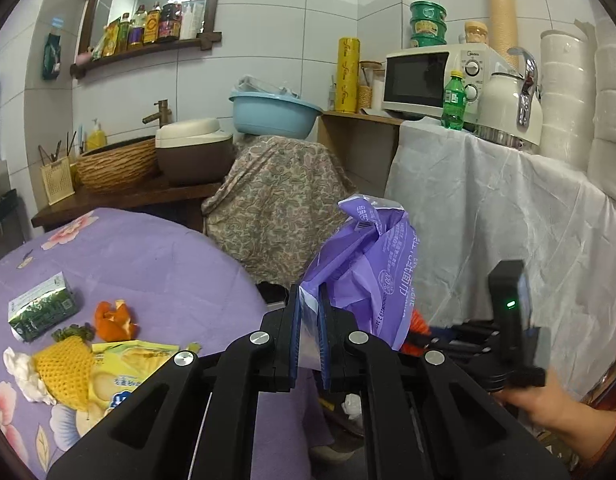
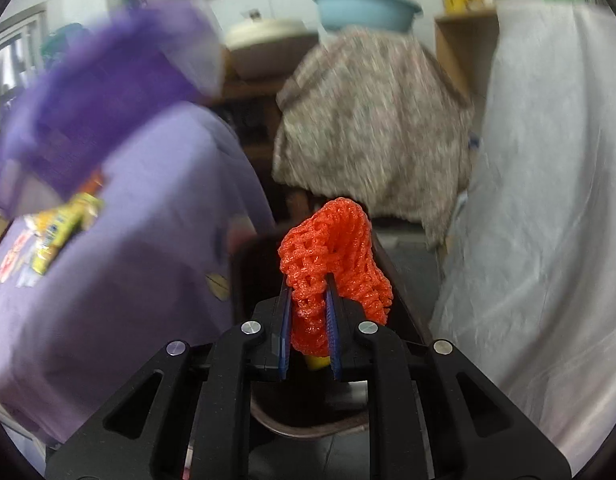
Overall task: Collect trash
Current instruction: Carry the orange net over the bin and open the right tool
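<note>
Left wrist view: the left tongs are pressed together on the clear edge of a purple plastic wrapper, which stands up crumpled above the jaws, off the far edge of the counter. The pinch takes only a thin strip of film; a slack or slippery edge could pull free if the hand swings, and the wrapper would fall to the floor beside the counter. Uncollected trash lies on the counter's purple cloth: a green carton, an orange peel, a yellow foam net, a yellow snack packet and a white tissue. The packet and net lie near the counter's near edge, so a careless sweep could knock them off. The right hand and its device appear at lower right, close to the left tongs; a collision between the two is possible. Right wrist view: the picture is blurred. The right tongs pinch an orange foam net, most of which bulges above and to the right of the jaws over a dark bin that appears to sit below. The net is springy and could catch on a pad on release, or bounce off the rim. Whether the wrapper is aligned with the bin cannot be told.
</note>
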Tool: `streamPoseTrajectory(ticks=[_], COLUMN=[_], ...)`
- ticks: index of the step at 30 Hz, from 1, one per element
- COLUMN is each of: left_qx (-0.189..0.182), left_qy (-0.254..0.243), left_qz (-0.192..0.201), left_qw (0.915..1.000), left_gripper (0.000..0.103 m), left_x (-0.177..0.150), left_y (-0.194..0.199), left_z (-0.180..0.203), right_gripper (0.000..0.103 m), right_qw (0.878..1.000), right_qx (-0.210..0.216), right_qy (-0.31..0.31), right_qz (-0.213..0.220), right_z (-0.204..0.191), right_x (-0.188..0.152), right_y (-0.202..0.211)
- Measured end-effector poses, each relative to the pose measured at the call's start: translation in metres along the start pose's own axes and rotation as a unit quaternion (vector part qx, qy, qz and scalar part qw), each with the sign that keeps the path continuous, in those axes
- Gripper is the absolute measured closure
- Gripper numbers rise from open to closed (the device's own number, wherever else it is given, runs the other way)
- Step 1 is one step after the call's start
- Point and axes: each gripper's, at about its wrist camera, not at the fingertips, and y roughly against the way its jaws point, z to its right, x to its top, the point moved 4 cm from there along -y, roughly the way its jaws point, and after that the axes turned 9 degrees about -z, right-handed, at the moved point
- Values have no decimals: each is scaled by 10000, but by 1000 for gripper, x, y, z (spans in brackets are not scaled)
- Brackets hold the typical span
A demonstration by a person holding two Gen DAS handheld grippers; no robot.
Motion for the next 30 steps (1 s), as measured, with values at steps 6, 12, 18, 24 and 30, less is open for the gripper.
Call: streamPoseTrajectory(ticks=[6,12,18,24,30], left_qx=[-152,-194,-310,-349,-431], left_qy=[-88,-242,-228,-266,-187], left_qz=[-173,-305,-456,-531,-655], left_qw=[9997,9991,9982,9976,9967], left_gripper=[94,94,94,94,94], left_x=[-5,-8,-14,-16,-20], left_y=[-19,-31,-41,-49,-60], left_z=[22,36,38,42,45], right_gripper=[87,87,87,74,47], right_qw=[9977,9918,9850,9778,9801], right_qx=[45,46,-116,-253,-394], right_qy=[-153,-9,91,203,247], right_qz=[-660,-1277,-1718,-2071,-1928], right_z=[13,4,0,0,1], right_x=[-14,-25,-27,-31,-30], right_y=[-60,-113,-150,-164,-163])
